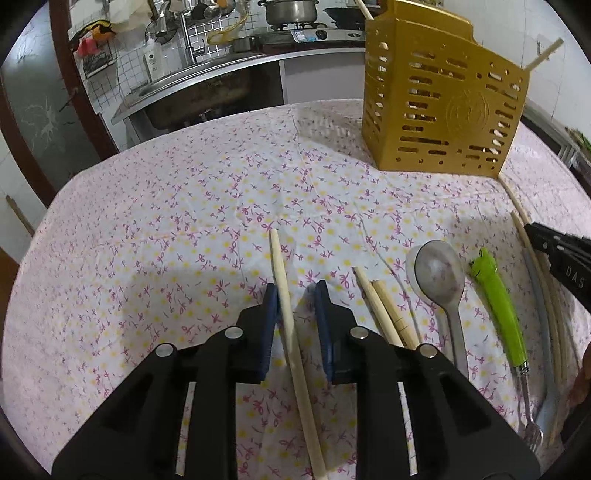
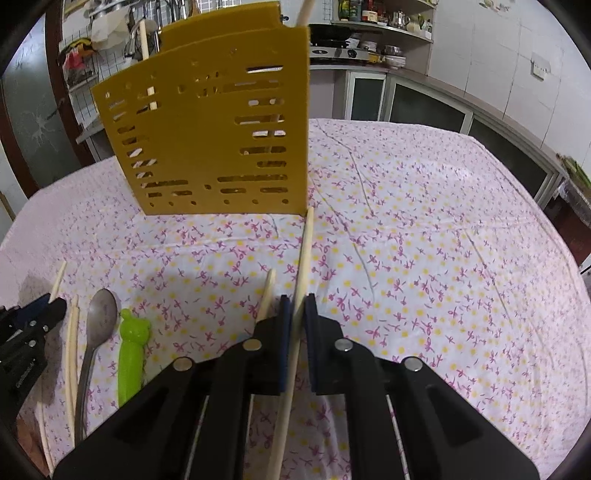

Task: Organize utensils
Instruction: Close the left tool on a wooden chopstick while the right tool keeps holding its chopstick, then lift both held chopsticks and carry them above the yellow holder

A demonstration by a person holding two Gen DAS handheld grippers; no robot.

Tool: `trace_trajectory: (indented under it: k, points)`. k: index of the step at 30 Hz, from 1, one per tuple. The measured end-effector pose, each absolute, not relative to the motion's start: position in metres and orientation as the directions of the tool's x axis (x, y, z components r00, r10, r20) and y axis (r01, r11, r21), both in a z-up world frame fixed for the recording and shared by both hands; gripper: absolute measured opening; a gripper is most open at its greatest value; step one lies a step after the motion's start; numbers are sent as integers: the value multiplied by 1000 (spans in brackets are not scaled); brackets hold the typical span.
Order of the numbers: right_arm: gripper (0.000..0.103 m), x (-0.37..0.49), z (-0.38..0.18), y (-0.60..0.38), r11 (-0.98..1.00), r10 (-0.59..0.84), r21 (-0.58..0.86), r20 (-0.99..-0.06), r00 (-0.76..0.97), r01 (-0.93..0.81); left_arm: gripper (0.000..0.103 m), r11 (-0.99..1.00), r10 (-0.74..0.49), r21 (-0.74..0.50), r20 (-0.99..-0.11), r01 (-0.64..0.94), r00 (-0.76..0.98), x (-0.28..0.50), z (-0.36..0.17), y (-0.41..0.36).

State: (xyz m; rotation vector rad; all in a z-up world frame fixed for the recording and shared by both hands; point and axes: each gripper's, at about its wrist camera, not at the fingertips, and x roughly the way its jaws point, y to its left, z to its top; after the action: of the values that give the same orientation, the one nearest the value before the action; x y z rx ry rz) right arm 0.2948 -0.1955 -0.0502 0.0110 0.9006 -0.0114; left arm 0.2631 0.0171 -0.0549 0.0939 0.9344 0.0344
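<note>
The left gripper (image 1: 295, 291) is spread around a chopstick (image 1: 291, 332) lying on the cloth (image 1: 166, 221). The right gripper (image 2: 297, 304) is pinching another chopstick (image 2: 301, 266), which points at the holder (image 2: 207, 147). Chopsticks look light, stiff and smooth, likely to pivot, so a mid-shaft hold seems best. Spoon (image 1: 441, 280) and fork (image 1: 498, 306) lie between the grippers.

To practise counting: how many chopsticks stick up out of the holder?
2: one chopstick above the holder's left end, another above its right end; more may be hidden inside.
</note>
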Motion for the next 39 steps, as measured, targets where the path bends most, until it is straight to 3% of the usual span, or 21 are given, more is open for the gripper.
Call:
trace_trajectory:
  k: [10,12,13,18,22,26,33,39]
  points:
    - [8,292,-48,-208,994,67,105,-760,647,20,19,999,33,34,-810,-9,586,265,-54,24]
    - [8,288,-46,-218,986,111,164,-738,666,17,13,1000,18,15,-797,-10,603,262,-54,28]
    - [7,284,-43,-223,981,135,194,-717,683,10,7,1000,3,-1,-792,-7,610,260,-53,30]
    - [6,269,-23,-235,970,160,241,-638,754,-2,5,989,-103,-144,-793,-20,600,261,-51,55]
    - [6,267,-19,-237,964,185,267,-625,759,-15,4,978,-157,-208,-785,-15,599,260,-48,67]
    - [6,266,-20,-238,955,210,296,-607,767,-27,4,975,-170,-220,-736,5,655,251,-31,65]
    - [6,249,1,-241,926,278,361,-458,845,-109,4,957,-229,-284,-636,52,737,237,-5,65]
    - [6,240,13,-228,943,261,303,-412,873,-139,4,950,-266,-289,-548,119,793,228,19,54]
